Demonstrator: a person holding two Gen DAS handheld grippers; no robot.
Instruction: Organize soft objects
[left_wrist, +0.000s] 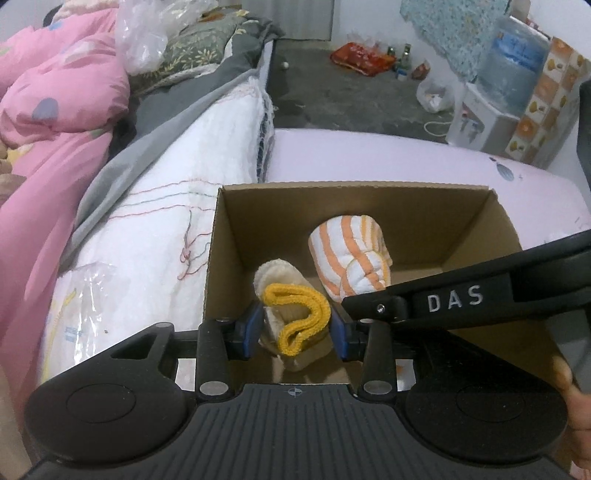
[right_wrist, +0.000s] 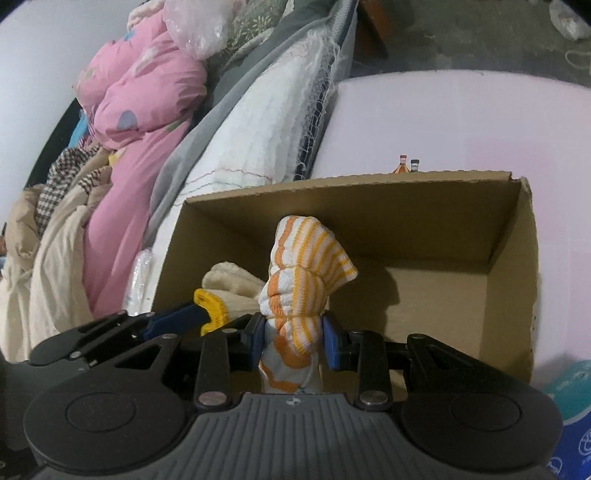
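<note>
Both rolled items are hanging inside the cardboard box (left_wrist: 236, 236) but not yet released: the left tongs (left_wrist: 295, 330) are clamping the cream yellow-cuffed sock roll (left_wrist: 291, 314), the right tongs (right_wrist: 293, 341) are clamping the orange-striped cloth roll (right_wrist: 299, 288) at its two o'clock.

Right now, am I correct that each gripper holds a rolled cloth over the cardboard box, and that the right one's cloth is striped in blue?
Not quite: the right gripper holds a striped cloth banded orange and yellow on white, as the right wrist view shows. The rest holds: the left gripper grips a yellow-edged cloth over the cardboard box.
</note>
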